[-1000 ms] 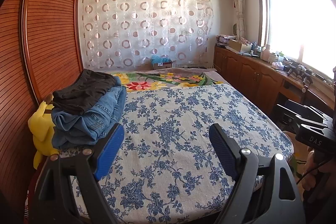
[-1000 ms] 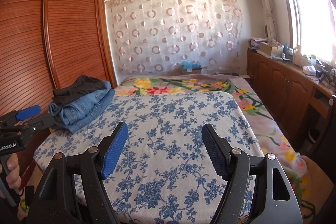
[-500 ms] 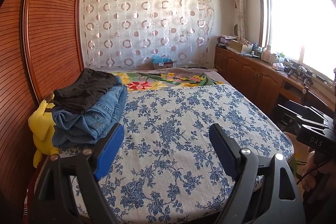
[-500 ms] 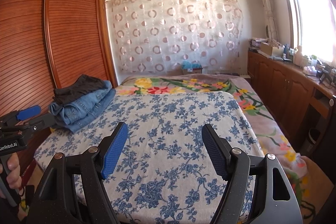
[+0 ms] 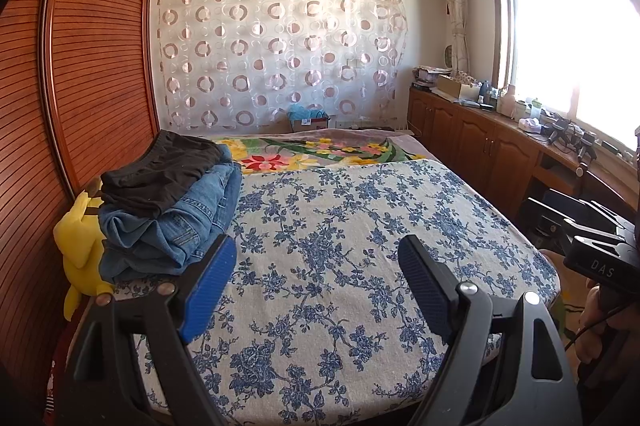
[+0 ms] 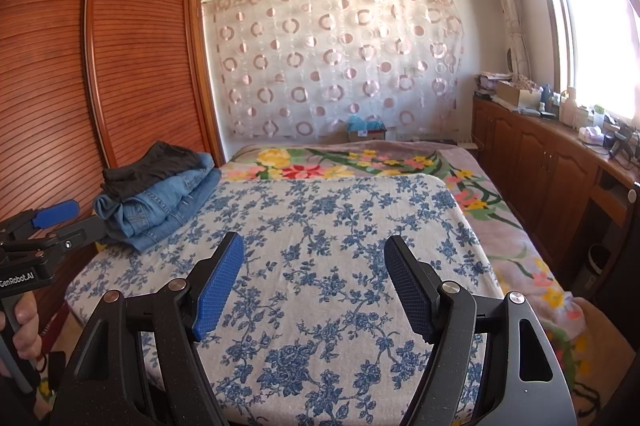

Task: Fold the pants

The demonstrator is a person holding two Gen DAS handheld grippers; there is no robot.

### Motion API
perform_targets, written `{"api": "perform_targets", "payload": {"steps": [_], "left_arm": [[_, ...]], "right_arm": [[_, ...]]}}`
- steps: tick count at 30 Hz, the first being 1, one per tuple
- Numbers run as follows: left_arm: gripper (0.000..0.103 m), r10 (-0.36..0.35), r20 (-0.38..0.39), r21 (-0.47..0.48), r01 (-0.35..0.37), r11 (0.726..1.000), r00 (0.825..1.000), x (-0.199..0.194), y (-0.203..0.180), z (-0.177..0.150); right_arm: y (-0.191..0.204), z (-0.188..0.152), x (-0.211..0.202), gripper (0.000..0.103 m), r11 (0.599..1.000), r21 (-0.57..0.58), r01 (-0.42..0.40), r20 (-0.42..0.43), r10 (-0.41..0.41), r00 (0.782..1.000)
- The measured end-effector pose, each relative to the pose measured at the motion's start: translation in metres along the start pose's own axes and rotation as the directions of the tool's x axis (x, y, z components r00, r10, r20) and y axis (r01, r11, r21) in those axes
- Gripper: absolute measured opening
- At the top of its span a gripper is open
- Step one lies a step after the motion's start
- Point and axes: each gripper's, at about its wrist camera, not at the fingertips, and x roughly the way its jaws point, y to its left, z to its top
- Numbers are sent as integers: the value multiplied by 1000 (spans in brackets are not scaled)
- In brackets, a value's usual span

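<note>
Bed [image 5: 520, 246], wide, filling the middle of the room, foot end nearest the cameras; left long edge runs along the wardrobe.

Wardrobe [image 5: 100, 66], reddish-brown wood with slatted sliding doors, standing along the bed's left edge.

Curtain [image 5: 280, 54], sheer white fabric with pink and brown ring pattern, covering the wall beyond the bed's head end.

Cabinet run [image 5: 480, 146], brown wood with panelled doors, along the window wall, set apart from the bed's right edge; its top is crowded with small items too small to tell.

Cover [image 5: 360, 226], white cloth printed with blue flowers, spread flat over the bed's near part.

Blanket [image 5: 320, 150], mauve with bright red, yellow and green flowers, showing at the head end and, in the right wrist view, along the right edge.

Pants stack [image 5: 172, 210], folded blue denim jeans with a folded black pair on top, lying on the blue-flowered cover against the bed's left edge, about midway along it.

Soft toy [image 5: 78, 246], yellow plush, wedged between the bed's left edge and the wardrobe, just beside the stack.

Left gripper [image 5: 316, 274], black frame with blue ribbed pads, jaws spread wide, nothing between them, over the bed's near left part.

Right gripper [image 6: 314, 274], same make, jaws spread wide, holding nothing, over the foot end.
</note>
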Motion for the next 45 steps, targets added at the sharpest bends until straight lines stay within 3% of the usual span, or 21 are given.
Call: {"api": "perform_targets", "payload": {"steps": [45], "left_arm": [[84, 1, 0, 3, -1, 1000, 1000, -2, -5, 1]], "right_arm": [[1, -2, 0, 75, 1000, 1, -1, -4, 1, 1000]]}}
